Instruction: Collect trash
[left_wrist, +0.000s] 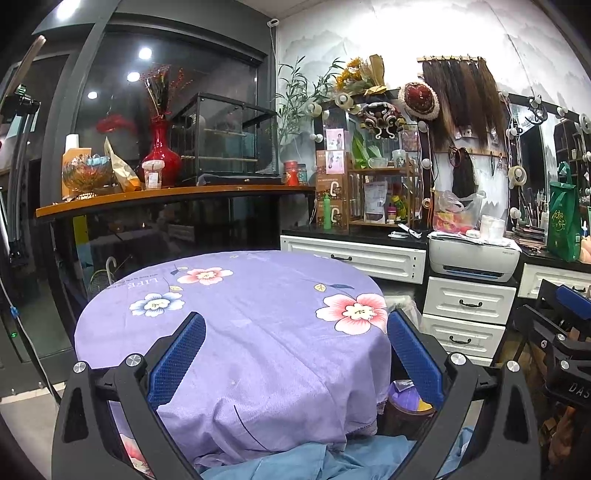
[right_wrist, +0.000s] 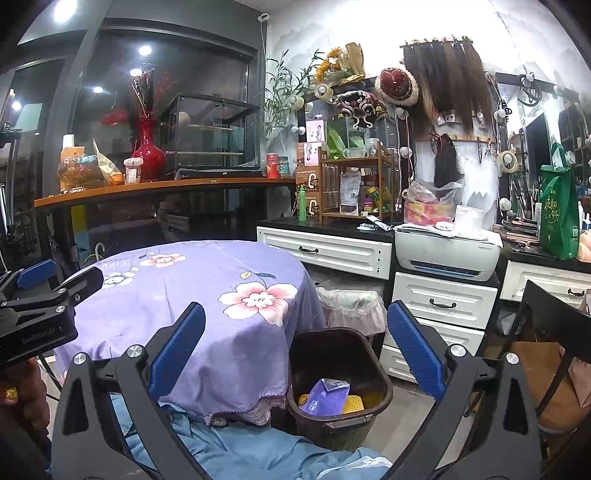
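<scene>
both grippers wide, empty | desk (left_wrist: 258, 314) bare | trash sits in brown bin (right_wrist: 376, 380), lower centre | scan desk edges before finishing

The cloth (left_wrist: 258, 332) over the tabletop is lilac, printed with pink-and-white flowers, one pale blue flower and small yellow and blue leaves. The bin (right_wrist: 338, 384) is dark brown; inside lie a purple carton (right_wrist: 327, 397) and yellow netting (right_wrist: 352, 404). Both grippers, left (left_wrist: 295, 354) and right (right_wrist: 295, 350), are black with blue textured pads (right_wrist: 177, 350). The drawers (left_wrist: 467, 301) are white with black handles, the vase (left_wrist: 161, 153) is glossy red, the bag (left_wrist: 563, 218) is green with gold lettering.
</scene>
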